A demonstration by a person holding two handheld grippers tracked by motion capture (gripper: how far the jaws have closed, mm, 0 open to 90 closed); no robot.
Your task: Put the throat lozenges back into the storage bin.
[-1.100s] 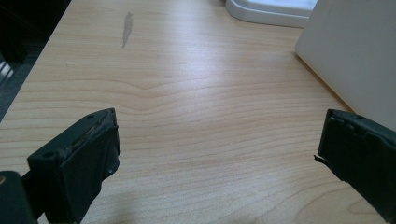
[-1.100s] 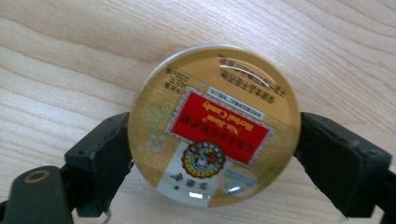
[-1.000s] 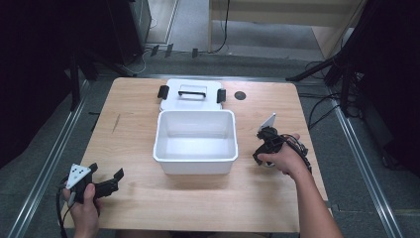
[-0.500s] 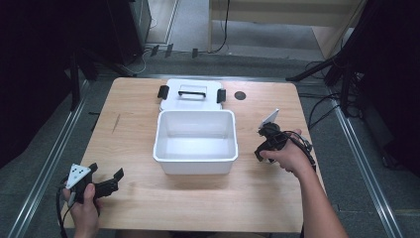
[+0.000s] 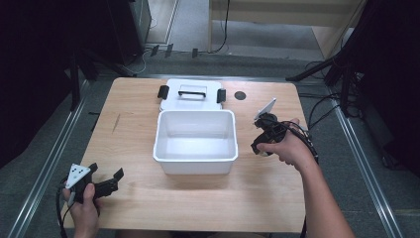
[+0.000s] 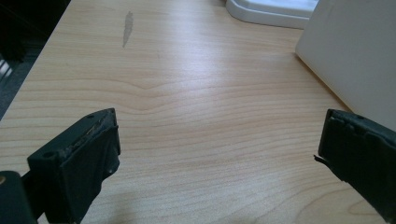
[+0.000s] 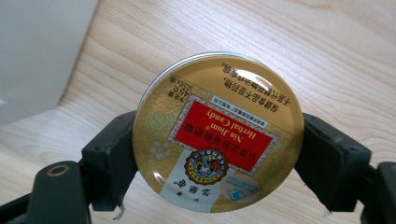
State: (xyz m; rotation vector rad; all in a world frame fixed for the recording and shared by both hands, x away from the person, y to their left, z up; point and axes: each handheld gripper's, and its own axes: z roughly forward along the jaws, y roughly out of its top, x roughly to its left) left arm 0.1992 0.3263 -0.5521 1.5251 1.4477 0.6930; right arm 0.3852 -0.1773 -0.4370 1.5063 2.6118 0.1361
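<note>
Rightward and slightly nearer since a second ago, the right gripper hovers beside the tub, jaws clamped edgewise on a round tin, label up, presumably for placing inside. Left gripper rests low at the bench corner, jaws wide, empty. Beyond the tub lies its lid.

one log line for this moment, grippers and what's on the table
right gripper: shut on candy tin, right of white bin | left gripper: open, holding nothing, near table corner | bin: nothing inside | lid: behind bin
</note>
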